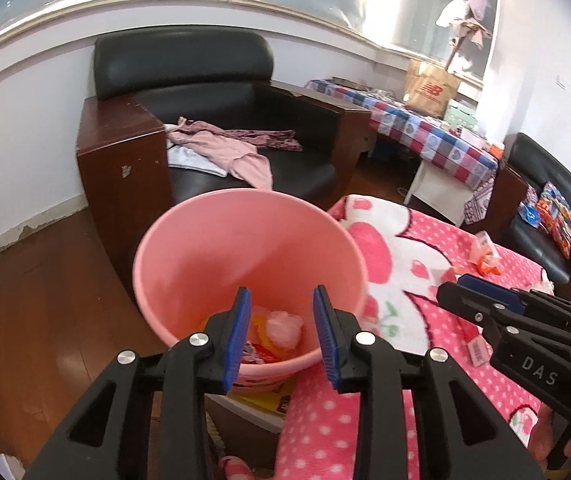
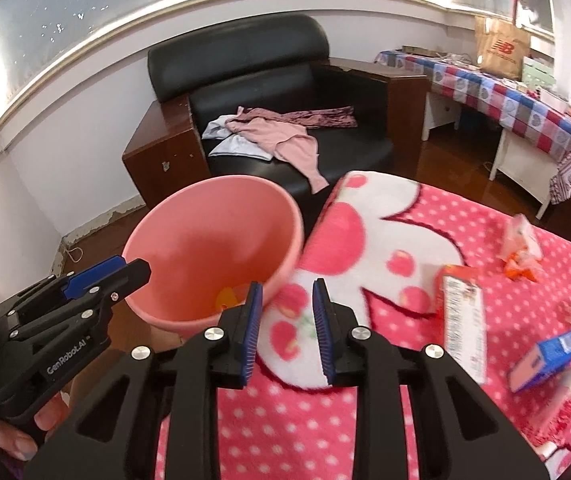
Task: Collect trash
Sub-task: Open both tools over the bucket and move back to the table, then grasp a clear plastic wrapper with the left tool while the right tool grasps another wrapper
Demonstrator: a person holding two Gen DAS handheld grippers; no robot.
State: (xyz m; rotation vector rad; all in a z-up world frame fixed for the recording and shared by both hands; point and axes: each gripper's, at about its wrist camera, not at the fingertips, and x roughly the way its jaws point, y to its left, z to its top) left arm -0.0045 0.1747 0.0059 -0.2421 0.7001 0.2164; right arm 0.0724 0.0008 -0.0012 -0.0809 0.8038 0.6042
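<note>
Left gripper hovering apart, empty, above pink bin holding wrappers; right gripper also gaping, empty

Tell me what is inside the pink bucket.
The pink bucket holds a pink crumpled wad and orange and red wrappers. Its near wall and the left tool cover the rest.

1. Black leather armchair with wooden arms, against the white wall.
2. Pink garment lying on the armchair seat.
3. Checked tablecloth covering the side surface.
4. Brown paper bag standing on that cloth.
5. Wooden floor.
</note>
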